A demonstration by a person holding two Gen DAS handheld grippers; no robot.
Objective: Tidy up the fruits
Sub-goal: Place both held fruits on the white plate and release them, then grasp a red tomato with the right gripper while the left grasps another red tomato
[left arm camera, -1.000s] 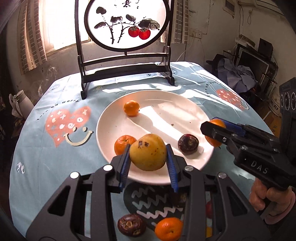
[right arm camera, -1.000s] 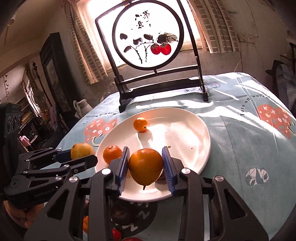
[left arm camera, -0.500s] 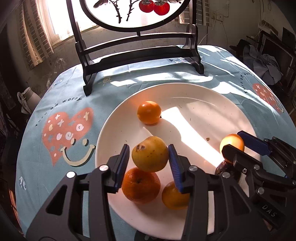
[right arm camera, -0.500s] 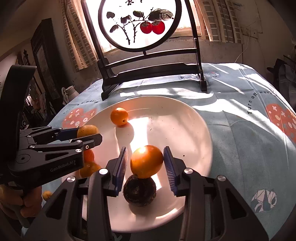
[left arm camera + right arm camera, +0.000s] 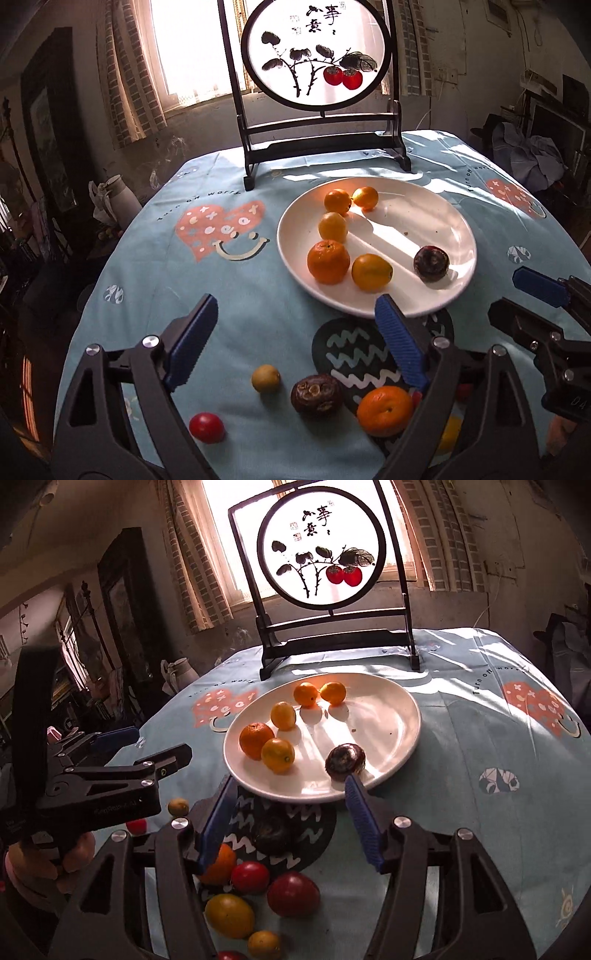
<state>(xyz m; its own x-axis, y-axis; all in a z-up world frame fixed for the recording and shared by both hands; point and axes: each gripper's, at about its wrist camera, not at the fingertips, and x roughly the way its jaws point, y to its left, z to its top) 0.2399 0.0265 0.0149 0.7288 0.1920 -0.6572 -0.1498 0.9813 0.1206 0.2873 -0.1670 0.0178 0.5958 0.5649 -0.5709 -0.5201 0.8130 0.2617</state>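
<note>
Resting stem-scar-up on the white plate [image 5: 376, 306] — the tangerine [image 5: 328, 261].

The light blue printed tablecloth [image 5: 461, 738] on the table reads "Turn off worry" along its right edge, the round white painted screen in a dark wooden stand [image 5: 314, 55] at the far edge carries brushed black Chinese characters too stylised to read, and the black gripper body [image 5: 569, 402] shows "04".

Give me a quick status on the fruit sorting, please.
Left gripper and right gripper open, empty, jaws just opened. Six fruits on plate. Loose fruits near, including tangerine. Nothing in the way.
</note>
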